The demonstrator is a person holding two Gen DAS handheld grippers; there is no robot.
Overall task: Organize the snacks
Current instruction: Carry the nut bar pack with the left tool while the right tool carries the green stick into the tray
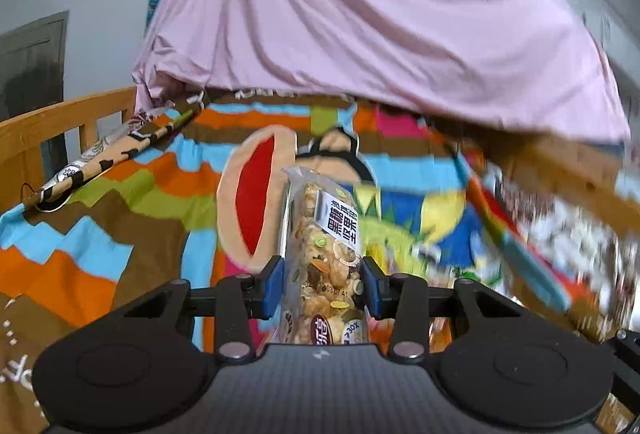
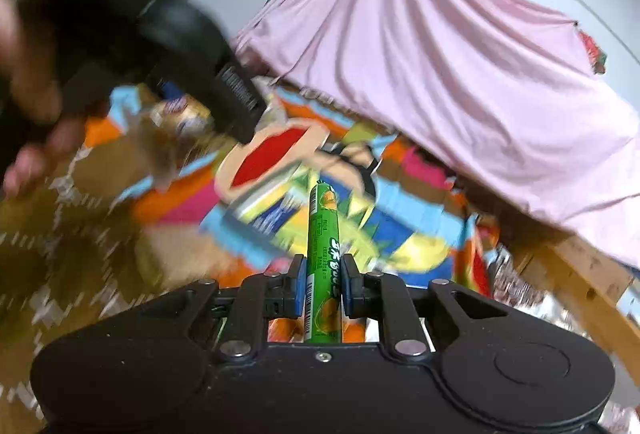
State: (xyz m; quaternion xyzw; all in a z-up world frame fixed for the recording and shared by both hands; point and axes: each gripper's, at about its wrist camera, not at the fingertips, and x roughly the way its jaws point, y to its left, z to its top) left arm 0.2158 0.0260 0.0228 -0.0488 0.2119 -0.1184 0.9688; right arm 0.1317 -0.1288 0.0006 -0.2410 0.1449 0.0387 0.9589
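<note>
Clear-wrapped nut crisp bar sits clamped lengthwise in the left tongs, above the striped bedspread. Right tongs pinch a green sausage stick mid-length, likely for carrying both off the bed.

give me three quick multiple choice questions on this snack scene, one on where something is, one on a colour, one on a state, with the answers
1. Where is the clear-wrapped nut bar?
A. between the pads of the left hand-held gripper
B. hanging on the wooden rail
C. tucked under the pink sheet

2. What colour is the stick snack in the right hand-held gripper?
A. red
B. green
C. white

3. What state is the right hand-held gripper in?
A. wide open and empty
B. shut on the stick snack
C. open around a bottle

Answers:
1 A, the blue pads flank the bar.
2 B, its wrapper is bright green.
3 B, both pads press on the stick's sides.
</note>
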